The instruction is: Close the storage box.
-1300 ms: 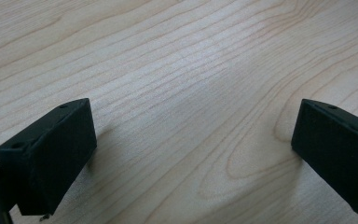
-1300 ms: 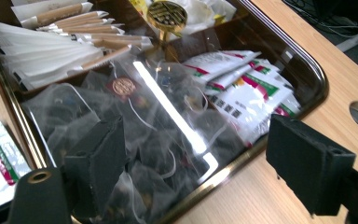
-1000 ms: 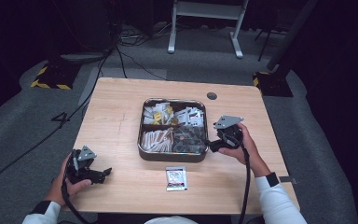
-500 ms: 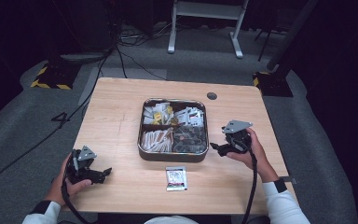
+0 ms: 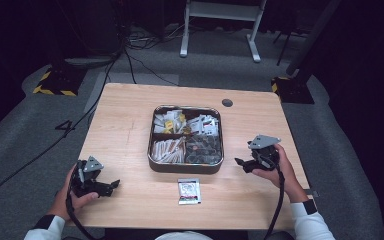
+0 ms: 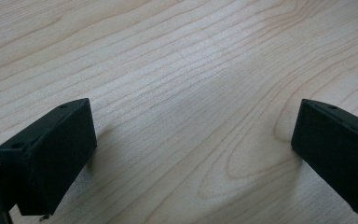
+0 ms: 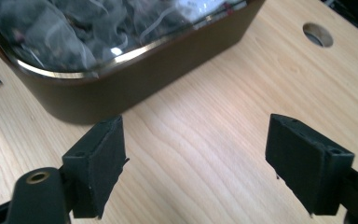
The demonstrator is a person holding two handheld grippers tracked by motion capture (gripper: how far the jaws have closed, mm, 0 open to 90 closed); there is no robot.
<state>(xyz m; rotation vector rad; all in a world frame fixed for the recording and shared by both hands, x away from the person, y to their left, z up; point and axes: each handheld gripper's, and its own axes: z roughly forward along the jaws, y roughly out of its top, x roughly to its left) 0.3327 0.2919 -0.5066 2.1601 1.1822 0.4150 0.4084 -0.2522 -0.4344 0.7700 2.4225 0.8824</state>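
A dark metal tray with four compartments of packets sits mid-table. Its near wall fills the top of the right gripper view, with dark mesh bags inside. A small white packet lies flat on the wood just in front of the tray. My right gripper hovers right of the tray, open, with nothing between its jaws. My left gripper rests low at the front left corner, open over bare wood.
The wooden table has a round cable hole at its back right, also seen in the right gripper view. Cables and a yellow-black striped base lie on the grey floor behind. A white stand stands beyond the table.
My right gripper has drawn back from the tray's right edge, moving right and toward the person. The left gripper has stayed put.
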